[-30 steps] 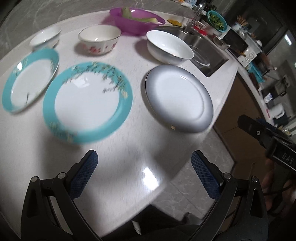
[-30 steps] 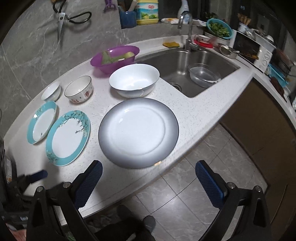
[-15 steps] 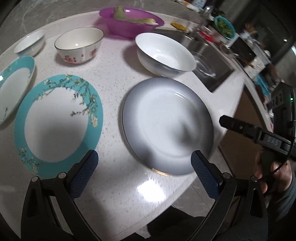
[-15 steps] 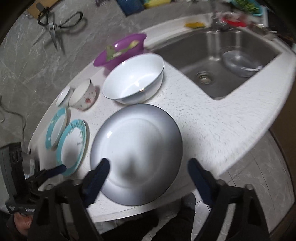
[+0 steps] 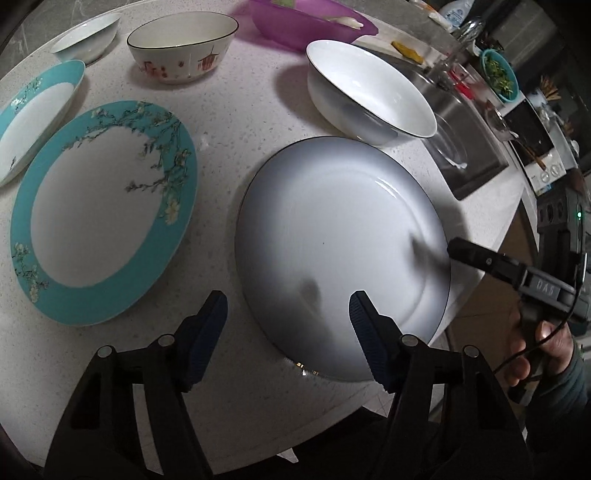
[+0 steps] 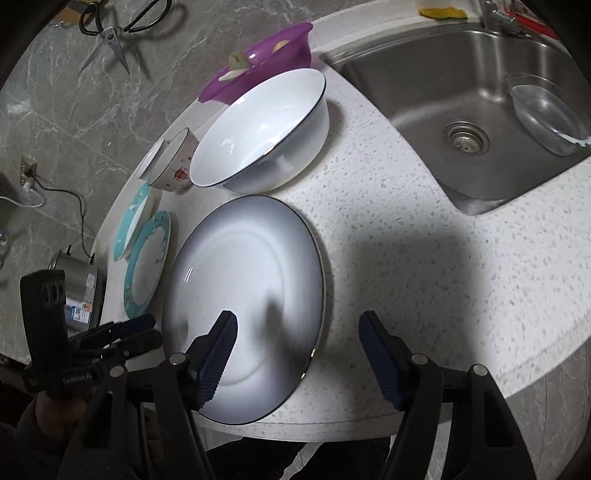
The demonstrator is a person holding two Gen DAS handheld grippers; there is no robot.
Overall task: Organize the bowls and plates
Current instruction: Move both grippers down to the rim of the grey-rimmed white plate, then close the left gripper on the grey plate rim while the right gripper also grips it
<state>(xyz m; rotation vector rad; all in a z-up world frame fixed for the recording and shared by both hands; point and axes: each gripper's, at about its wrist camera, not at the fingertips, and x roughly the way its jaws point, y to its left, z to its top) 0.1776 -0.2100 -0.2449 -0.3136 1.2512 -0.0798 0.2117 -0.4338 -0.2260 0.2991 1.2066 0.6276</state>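
Between both grippers lies the grey plate (image 5: 332,236) on the counter (image 6: 424,258). Left gripper (image 5: 288,317) spread wide over its near-left rim; right gripper (image 6: 297,343) likewise spread, straddling its near-right rim, holding nothing.

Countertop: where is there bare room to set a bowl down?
The widest bare patch of countertop lies between the grey-rimmed plate and the sink. A narrower strip runs between that plate and the teal floral plate. Behind them, the white bowl, patterned bowl and purple bowl crowd together.
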